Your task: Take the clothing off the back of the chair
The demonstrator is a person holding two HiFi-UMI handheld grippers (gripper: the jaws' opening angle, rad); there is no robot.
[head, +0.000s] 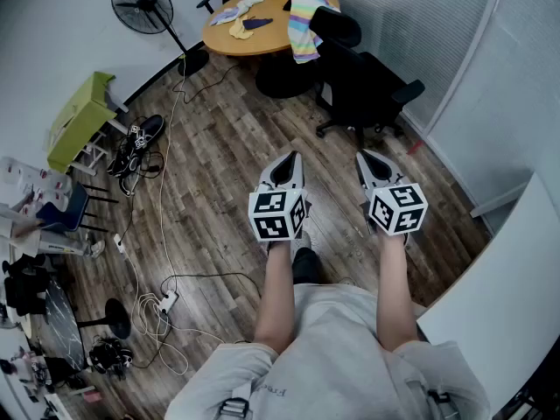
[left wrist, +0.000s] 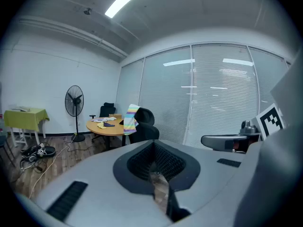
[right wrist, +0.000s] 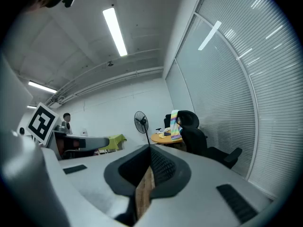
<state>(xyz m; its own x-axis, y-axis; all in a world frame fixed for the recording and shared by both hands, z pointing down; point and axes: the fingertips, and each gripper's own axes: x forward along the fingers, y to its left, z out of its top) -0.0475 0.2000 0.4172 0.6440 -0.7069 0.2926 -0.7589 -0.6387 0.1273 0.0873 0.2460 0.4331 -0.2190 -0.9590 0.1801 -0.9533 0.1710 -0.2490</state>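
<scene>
**Striped garment on the far chair, both claws empty and closed**

The room is an office with a dark wood-plank floor [head: 219,147], white walls on the left and a glass partition with lowered blinds [head: 420,24] along the right. A person stands on the bare planks, forearms stretched forward.

The left gripper [head: 287,160] and the right gripper [head: 367,157] are held side by side over the open floor. Each gripper view shows its jaws pressed together with nothing between them.

The striped clothing [head: 304,24] hangs over the back of a black office chair [head: 363,86] at the far end of the room, well apart from both claws. It lies ahead of them, slightly nearer the right one's line. The garment's lower end drapes down beside the edge of a round wooden table [head: 254,35], which stands just left of the chair. A yellow cloth [head: 240,29] and other small pieces lie on the tabletop.

A pedestal fan [head: 143,5] stands at the far left by the wall. A green-covered table [head: 79,116] sits nearer on the left, with shoes [head: 140,138] beside it. Loose cables [head: 162,191] run along the left part of the floor to a power strip [head: 166,302]. The planks between the claws and the chair are open.
</scene>
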